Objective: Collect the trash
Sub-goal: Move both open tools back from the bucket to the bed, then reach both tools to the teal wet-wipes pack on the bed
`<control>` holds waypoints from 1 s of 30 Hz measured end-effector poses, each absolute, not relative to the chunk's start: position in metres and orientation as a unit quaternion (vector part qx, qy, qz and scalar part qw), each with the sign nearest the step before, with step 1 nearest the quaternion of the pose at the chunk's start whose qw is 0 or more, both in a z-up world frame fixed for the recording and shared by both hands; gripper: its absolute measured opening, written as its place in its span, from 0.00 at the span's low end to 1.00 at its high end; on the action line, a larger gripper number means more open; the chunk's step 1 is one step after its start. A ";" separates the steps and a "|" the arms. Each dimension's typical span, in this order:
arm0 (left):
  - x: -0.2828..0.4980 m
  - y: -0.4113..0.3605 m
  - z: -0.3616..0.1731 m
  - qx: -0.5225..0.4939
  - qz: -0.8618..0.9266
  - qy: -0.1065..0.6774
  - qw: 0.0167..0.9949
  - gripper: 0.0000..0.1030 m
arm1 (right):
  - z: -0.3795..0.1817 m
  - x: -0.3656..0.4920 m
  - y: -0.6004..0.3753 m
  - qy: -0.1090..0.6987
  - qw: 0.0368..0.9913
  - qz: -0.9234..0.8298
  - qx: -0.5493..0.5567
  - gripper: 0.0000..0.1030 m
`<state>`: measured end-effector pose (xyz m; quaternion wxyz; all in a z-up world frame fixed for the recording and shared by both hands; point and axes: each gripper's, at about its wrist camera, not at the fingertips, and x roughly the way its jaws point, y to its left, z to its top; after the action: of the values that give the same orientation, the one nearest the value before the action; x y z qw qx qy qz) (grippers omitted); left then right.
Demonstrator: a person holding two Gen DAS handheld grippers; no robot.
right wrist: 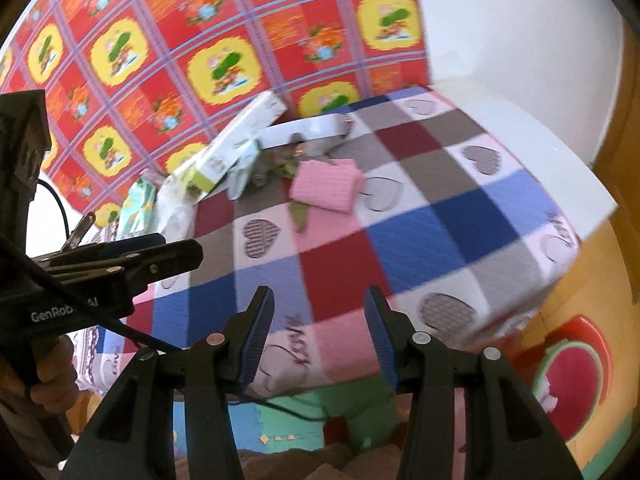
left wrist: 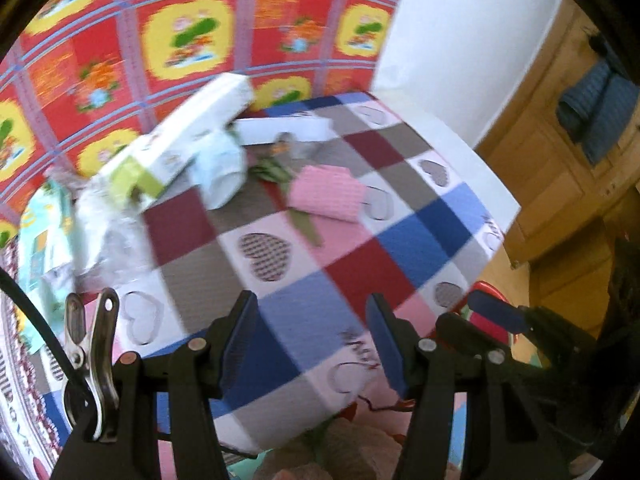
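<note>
A table covered with a checked heart-print cloth point(left wrist: 304, 280) stood against a wall hung with a red and yellow flowered sheet point(left wrist: 120, 40). The trash lay along the far side of that cloth, next to the sheet: a long white and green carton point(left wrist: 176, 144) tilted up on the pile, a crumpled pale bag point(left wrist: 220, 168) just below it, a flat white box point(left wrist: 284, 130) behind, and clear plastic wrapping point(left wrist: 108, 232) at the cloth's left edge. A folded pink cloth point(left wrist: 326, 194) lay nearer the middle, touching a green strip point(left wrist: 304, 226).

The left gripper point(left wrist: 314, 344) hovered above the near edge of the cloth, its blue-padded jaws spread with nothing between them. The right gripper point(right wrist: 320, 340) hung beside it over the same near edge, jaws likewise apart and empty. Both were well apart from the trash. The views were blurred.
</note>
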<state>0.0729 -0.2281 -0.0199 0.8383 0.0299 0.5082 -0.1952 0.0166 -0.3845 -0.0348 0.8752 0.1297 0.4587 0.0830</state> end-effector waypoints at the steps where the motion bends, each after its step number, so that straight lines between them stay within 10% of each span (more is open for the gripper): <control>1: 0.074 -0.221 -0.019 0.025 -0.188 0.509 0.840 0.58 | -0.034 0.020 -0.380 0.459 0.875 0.090 0.127 0.47; 30: 0.099 -0.021 -0.014 -0.081 0.046 0.497 0.863 0.58 | -0.023 0.105 -0.233 0.467 0.843 0.254 0.080 0.47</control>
<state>0.0989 -0.0214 -0.0135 0.8626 -0.0814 0.4972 0.0460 0.1050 -0.2326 -0.0225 0.8433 0.0805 0.4669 0.2536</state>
